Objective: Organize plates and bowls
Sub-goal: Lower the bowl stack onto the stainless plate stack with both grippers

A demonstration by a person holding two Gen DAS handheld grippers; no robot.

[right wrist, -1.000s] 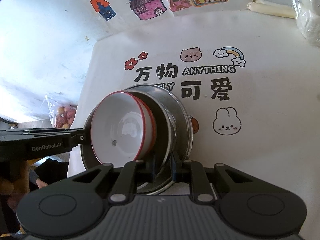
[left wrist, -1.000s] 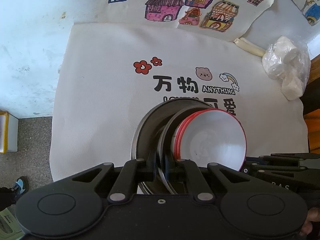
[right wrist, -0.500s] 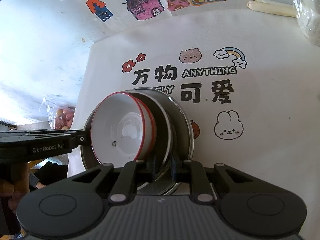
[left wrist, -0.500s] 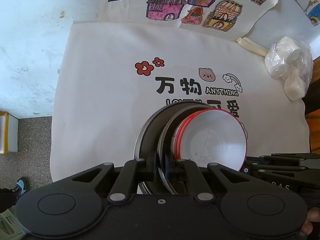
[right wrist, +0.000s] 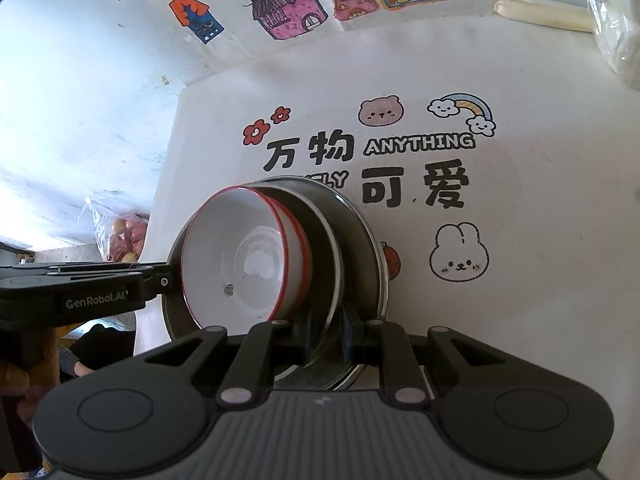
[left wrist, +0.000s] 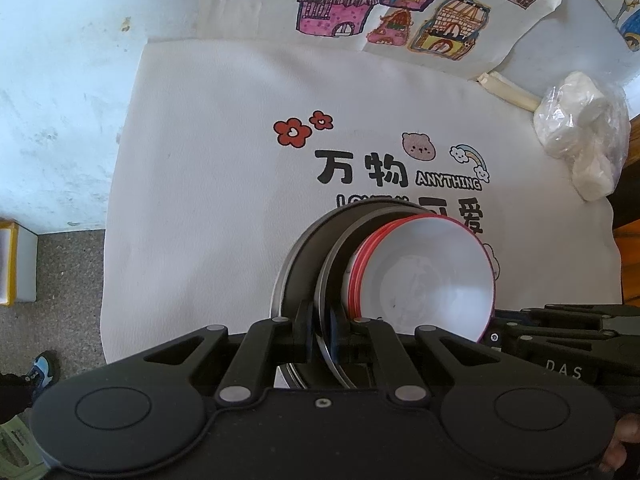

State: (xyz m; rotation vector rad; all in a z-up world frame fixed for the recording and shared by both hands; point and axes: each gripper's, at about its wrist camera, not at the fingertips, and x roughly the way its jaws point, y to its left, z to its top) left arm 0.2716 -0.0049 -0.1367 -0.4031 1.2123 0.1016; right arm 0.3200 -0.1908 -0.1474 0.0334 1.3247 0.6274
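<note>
— What does your left camera see?
— My left gripper (left wrist: 321, 334) pinches the rim of a metal plate (left wrist: 332, 280). A bigger metal plate (left wrist: 298, 264) sits under it. Two white bowls with red rims (left wrist: 424, 276) sit inside, one in the other. The stack is over a white cloth (left wrist: 208, 184) with cartoon pictures. A plastic bag (left wrist: 580, 140) lies far off on the right.
— And the right camera?
— My right gripper (right wrist: 326, 336) pinches the other side of the same plate rim. The bowls (right wrist: 240, 256) lean to the left. My left gripper (right wrist: 92, 292) comes in from the left, touching the stack
</note>
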